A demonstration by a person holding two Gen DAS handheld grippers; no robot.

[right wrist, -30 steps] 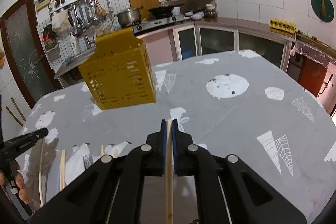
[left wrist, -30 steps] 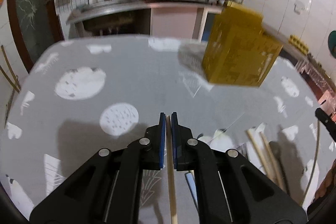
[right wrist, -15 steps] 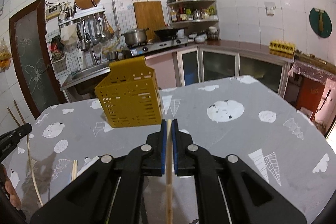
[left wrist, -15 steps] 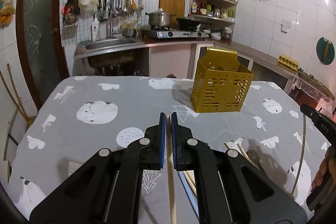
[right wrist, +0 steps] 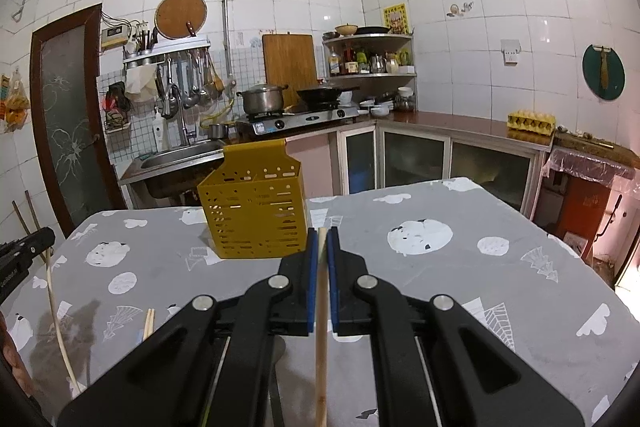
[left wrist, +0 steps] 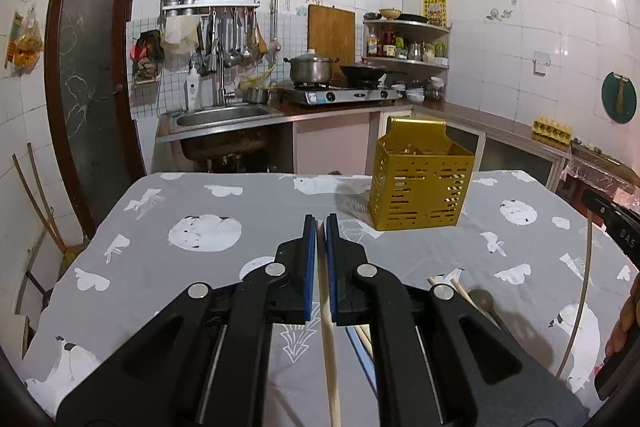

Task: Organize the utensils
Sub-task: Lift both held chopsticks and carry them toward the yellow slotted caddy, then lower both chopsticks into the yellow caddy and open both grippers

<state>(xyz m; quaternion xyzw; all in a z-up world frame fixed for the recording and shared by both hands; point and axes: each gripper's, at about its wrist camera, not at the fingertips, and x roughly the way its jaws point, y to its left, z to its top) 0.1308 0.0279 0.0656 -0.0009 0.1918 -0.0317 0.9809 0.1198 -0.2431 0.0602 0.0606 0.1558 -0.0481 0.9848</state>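
Left gripper (left wrist: 320,223): black jaws with blue pads, pinched on 1 pale wooden chopstick (left wrist: 329,331) that runs back between the pads toward the camera; aimed slightly downward over the table.

Right gripper (right wrist: 322,235): same build, aimed slightly downward, pads clamped on 1 straight wooden chopstick (right wrist: 321,339) with a squared tip.

Table (right wrist: 460,287): grey cloth, matte, printed with white circles and cone shapes.

Loose utensils: round-ended wooden chopsticks (left wrist: 460,289) and a grey metal spoon bowl (left wrist: 480,297) lie on the cloth beside the left jaws; 1 pair of chopstick tips (right wrist: 149,321) shows in the right wrist view.

Utensil holder (left wrist: 420,183): yellow, box-shaped, slotted walls, raised back plate, upright on the table's far part, well apart from both grippers.

Beyond: steel sink (left wrist: 224,117), lidded steel pot (left wrist: 312,67) on a gas stove, white tiled walls.
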